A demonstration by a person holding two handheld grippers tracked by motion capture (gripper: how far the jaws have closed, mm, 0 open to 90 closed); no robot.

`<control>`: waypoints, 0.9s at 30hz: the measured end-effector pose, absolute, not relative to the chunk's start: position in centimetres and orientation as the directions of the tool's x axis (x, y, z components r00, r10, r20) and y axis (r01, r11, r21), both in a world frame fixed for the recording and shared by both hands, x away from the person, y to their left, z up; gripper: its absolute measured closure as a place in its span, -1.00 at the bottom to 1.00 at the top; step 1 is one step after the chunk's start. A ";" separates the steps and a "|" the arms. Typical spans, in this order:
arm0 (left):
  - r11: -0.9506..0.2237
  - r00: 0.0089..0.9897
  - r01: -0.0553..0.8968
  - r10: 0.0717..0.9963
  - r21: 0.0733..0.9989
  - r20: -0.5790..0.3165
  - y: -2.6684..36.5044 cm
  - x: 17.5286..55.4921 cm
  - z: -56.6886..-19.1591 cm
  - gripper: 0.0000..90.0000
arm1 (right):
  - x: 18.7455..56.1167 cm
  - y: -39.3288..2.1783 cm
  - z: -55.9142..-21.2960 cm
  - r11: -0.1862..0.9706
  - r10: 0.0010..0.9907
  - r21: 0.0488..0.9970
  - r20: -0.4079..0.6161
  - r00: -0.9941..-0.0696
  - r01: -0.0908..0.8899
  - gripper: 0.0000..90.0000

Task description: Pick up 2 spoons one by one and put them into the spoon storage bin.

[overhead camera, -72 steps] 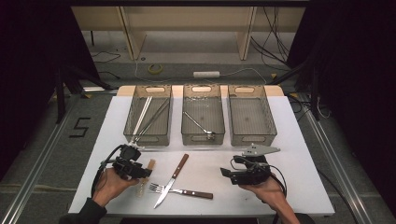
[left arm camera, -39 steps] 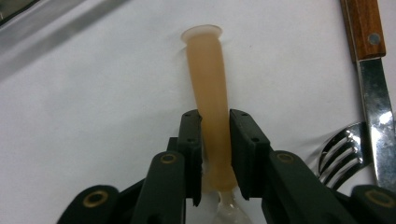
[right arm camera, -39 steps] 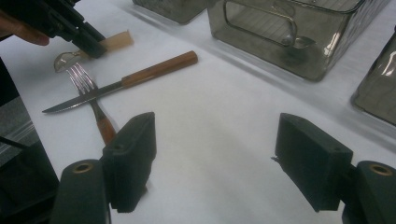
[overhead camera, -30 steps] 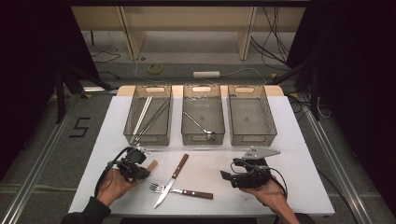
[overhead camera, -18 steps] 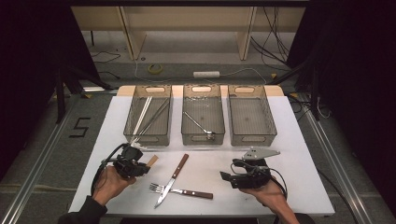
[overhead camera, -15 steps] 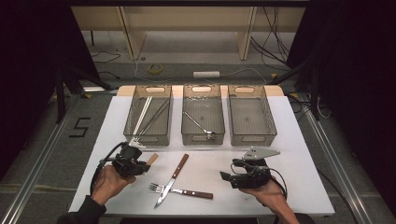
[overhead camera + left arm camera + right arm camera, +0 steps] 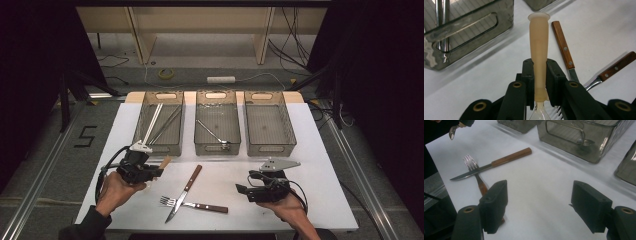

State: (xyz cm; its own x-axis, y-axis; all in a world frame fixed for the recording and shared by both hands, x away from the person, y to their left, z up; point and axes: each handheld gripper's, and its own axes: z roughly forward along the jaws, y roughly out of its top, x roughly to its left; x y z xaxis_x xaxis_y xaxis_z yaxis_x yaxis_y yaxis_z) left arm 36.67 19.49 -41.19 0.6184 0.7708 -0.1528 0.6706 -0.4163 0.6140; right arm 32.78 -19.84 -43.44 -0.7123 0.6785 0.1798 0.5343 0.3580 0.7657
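My left gripper (image 7: 153, 170) is shut on a spoon with a pale beige handle (image 7: 164, 162), held a little above the white table at the front left. In the left gripper view the handle (image 7: 539, 42) runs straight out between the jaws of that gripper (image 7: 539, 65). The spoon's metal bowl (image 7: 453, 131) shows at the top left of the right gripper view. A brown-handled knife (image 7: 185, 192) lies across a brown-handled fork (image 7: 196, 204) at the front middle. My right gripper (image 7: 243, 190) rests open at the front right, jaws wide apart (image 7: 539, 202) and pointing toward the knife (image 7: 491, 165).
Three clear bins stand in a row at the back of the white table (image 7: 320, 150). The left bin (image 7: 159, 149) holds several long utensils, the middle bin (image 7: 217, 148) one metal utensil, the right bin (image 7: 270, 149) nothing. Bare table lies between the grippers.
My left hand has risen and lifted the pale-handled spoon off the table. The right gripper, knife and fork have stayed where they were.
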 end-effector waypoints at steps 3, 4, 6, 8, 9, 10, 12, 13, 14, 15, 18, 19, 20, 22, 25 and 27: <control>-0.409 0.623 0.666 0.765 0.624 -0.163 19.3 37.2 -40.6 0.74 | 32.8 -19.8 -43.5 0.359 0.678 0.765 0.180 -0.712 0.534 -0.32; -0.402 0.623 0.666 0.763 0.628 -0.172 19.2 37.4 -40.5 0.74 | 32.8 -19.8 -43.5 0.358 0.678 0.765 0.180 -0.712 0.535 -0.32; -0.396 0.623 0.662 0.763 0.636 -0.173 19.0 37.9 -40.1 0.73 | 32.8 -19.8 -43.5 0.357 0.679 0.766 0.181 -0.712 0.535 -0.32; -0.389 0.627 0.655 0.759 0.647 -0.178 18.8 38.5 -39.8 0.73 | 32.8 -19.9 -43.5 0.355 0.679 0.767 0.182 -0.711 0.535 -0.32; -0.387 0.630 0.652 0.755 0.652 -0.182 18.6 38.8 -39.7 0.73 | 32.8 -19.9 -43.4 0.354 0.679 0.767 0.183 -0.711 0.535 -0.32; -0.383 0.632 0.649 0.753 0.657 -0.185 18.4 39.0 -39.5 0.73 | 32.8 -19.9 -43.4 0.355 0.678 0.768 0.181 -0.712 0.533 -0.32; -0.373 0.632 0.644 0.752 0.668 -0.189 18.1 39.6 -39.1 0.73 | 32.8 -19.9 -43.4 0.349 0.681 0.771 0.183 -0.709 0.534 -0.32; -0.373 0.635 0.637 0.751 0.674 -0.184 17.9 39.9 -38.8 0.73 | 32.8 -20.0 -43.4 0.348 0.681 0.770 0.184 -0.708 0.534 -0.32; -0.372 0.635 0.632 0.752 0.680 -0.178 17.7 40.2 -38.6 0.73 | 32.8 -20.0 -43.4 0.346 0.682 0.770 0.185 -0.707 0.536 -0.32; -0.367 0.636 0.627 0.750 0.687 -0.180 17.5 40.5 -38.4 0.73 | 32.8 -20.0 -43.4 0.347 0.683 0.769 0.185 -0.707 0.537 -0.32; -0.365 0.645 0.614 0.744 0.700 -0.177 16.8 41.3 -37.8 0.73 | 32.8 -20.0 -43.4 0.347 0.682 0.770 0.185 -0.708 0.535 -0.32; -0.370 0.649 0.609 0.740 0.702 -0.174 16.5 41.6 -37.6 0.73 | 32.8 -20.0 -43.4 0.346 0.682 0.770 0.186 -0.707 0.536 -0.32; -0.366 0.651 0.605 0.739 0.707 -0.174 16.2 41.9 -37.4 0.73 | 32.8 -20.0 -43.4 0.345 0.683 0.772 0.184 -0.707 0.534 -0.32; -0.363 0.651 0.598 0.740 0.715 -0.170 15.6 42.4 -37.2 0.73 | 32.8 -20.1 -43.4 0.342 0.683 0.774 0.184 -0.707 0.533 -0.32; -0.366 0.656 0.589 0.737 0.721 -0.161 14.9 43.4 -36.9 0.73 | 32.8 -20.1 -43.4 0.340 0.684 0.777 0.184 -0.706 0.531 -0.33; -0.363 0.654 0.583 0.740 0.727 -0.155 14.4 43.9 -36.8 0.73 | 32.8 -20.1 -43.4 0.340 0.684 0.778 0.181 -0.707 0.528 -0.34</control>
State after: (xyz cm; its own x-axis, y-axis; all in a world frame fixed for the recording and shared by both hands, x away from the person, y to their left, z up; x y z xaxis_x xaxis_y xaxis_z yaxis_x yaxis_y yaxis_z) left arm 43.90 14.42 -36.80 0.6542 0.7402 -0.1550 0.5830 -0.3630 0.7269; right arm 32.80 -20.07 -43.39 -0.7066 0.6840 0.1812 0.5284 0.3398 0.7780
